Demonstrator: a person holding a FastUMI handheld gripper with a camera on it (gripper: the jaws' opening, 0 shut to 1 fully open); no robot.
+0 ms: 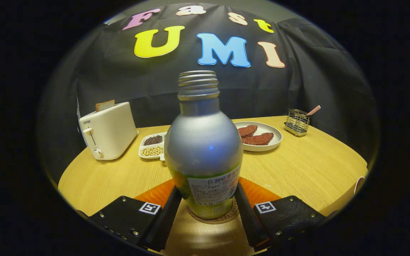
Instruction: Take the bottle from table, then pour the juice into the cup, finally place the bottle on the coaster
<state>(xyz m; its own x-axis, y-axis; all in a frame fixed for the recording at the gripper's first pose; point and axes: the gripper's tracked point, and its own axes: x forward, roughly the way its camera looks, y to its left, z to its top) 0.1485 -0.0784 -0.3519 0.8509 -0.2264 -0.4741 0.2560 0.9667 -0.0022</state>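
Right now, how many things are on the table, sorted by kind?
Bottle, upright on the coaster, gripper fingers against its sides: 1
Coaster: 1
Toaster: 1
Divided tray of beans: 1
Plate with two brown slices: 1
Wire holder: 1
Total: 6

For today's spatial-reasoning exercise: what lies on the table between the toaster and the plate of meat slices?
In the gripper view, a divided tray of dark and pale beans lies between the toaster and the plate. Nearer the camera, the bottle stands between the gripper fingers.

Silver bottle [203, 142], white toaster [109, 130], light wood-grain table [308, 167].
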